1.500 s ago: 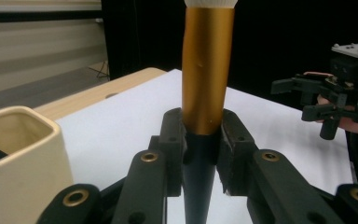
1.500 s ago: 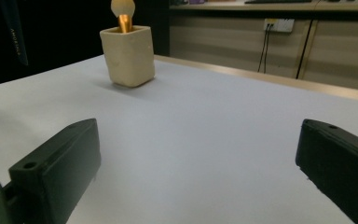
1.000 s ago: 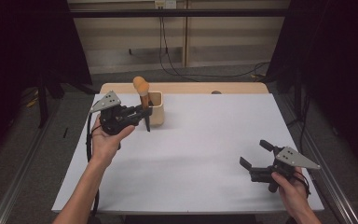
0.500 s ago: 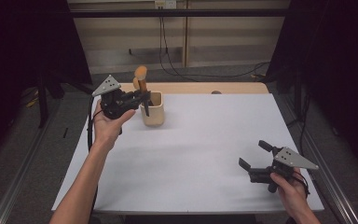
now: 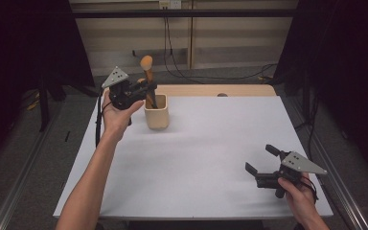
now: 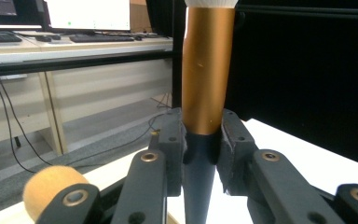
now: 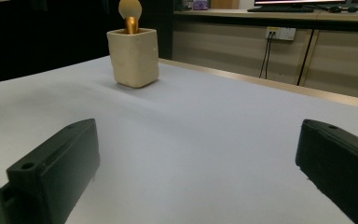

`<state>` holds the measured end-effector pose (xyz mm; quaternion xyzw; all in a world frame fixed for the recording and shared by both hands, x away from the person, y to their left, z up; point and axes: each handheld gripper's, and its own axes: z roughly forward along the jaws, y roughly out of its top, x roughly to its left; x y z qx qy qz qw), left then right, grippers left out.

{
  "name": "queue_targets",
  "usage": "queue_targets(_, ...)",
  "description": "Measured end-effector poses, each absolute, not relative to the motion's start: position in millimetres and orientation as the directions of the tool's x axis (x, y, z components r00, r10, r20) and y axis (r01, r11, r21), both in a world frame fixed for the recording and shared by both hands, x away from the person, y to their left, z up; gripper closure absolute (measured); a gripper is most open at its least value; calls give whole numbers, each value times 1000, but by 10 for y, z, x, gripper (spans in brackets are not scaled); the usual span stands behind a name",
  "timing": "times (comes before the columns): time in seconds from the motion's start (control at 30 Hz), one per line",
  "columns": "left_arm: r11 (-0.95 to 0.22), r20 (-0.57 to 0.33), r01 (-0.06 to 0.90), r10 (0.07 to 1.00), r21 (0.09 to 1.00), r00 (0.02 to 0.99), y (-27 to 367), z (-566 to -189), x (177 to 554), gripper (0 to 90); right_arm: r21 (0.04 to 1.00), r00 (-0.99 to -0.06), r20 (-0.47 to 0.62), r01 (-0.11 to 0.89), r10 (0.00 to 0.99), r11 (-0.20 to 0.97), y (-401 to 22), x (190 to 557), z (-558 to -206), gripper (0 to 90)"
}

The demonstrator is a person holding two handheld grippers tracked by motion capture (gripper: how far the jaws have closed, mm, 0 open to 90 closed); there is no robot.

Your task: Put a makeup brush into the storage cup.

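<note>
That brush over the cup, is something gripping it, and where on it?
Yes. The left gripper is shut on the makeup brush, clamping it where the copper ferrule meets the dark handle, above the beige cup. The right gripper holds nothing.

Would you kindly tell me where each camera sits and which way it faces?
High view: above the person's side, looking forward and down on the white table; both forearms, left tongs and right tongs show.
Left gripper view: rides the left tongs, looking along jaws clamping the brush.
Right gripper view: low over the table, facing the cup; open jaws show.
Shared: high and right gripper views both show the cup.
</note>
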<state>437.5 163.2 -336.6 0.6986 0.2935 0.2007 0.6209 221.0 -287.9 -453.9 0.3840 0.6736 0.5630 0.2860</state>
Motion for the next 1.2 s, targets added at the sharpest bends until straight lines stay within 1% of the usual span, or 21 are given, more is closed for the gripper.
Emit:
queue_targets(0.17, -59, -75, 154, 672, 986, 737, 1633, -3435, 4475, 741, 979, -535, 41, 191, 844, 73, -2887, 2210, -4539, 0)
queue_targets(0.37, -47, -89, 167, 687, 985, 721, 1623, -3527, 4586, 741, 978, -542, 41, 192, 839, 76, -2879, 2209, -4541, 0)
queue_targets(0.43, -71, -57, 152, 709, 986, 703, 1610, -3555, 4600, 741, 978, -541, 39, 192, 840, 78, -2882, 2207, -4541, 0)
queue_targets(0.5, -56, -77, 162, 698, 985, 712, 1608, -3579, 4622, 741, 978, -542, 40, 193, 840, 77, -2888, 2207, -4543, 0)
queue_targets(0.57, -67, -66, 159, 706, 985, 705, 1593, -3597, 4636, 741, 978, -539, 38, 194, 842, 80, -2888, 2210, -4546, 0)
queue_targets(0.97, -71, -76, 178, 710, 981, 701, 1557, -3721, 4704, 741, 979, -558, 32, 185, 829, 87, -2880, 2206, -4555, 0)
queue_targets(1.2, -108, -58, 185, 698, 977, 714, 1478, -3773, 4687, 741, 977, -562, 34, 192, 827, 90, -2869, 2207, -4567, 0)
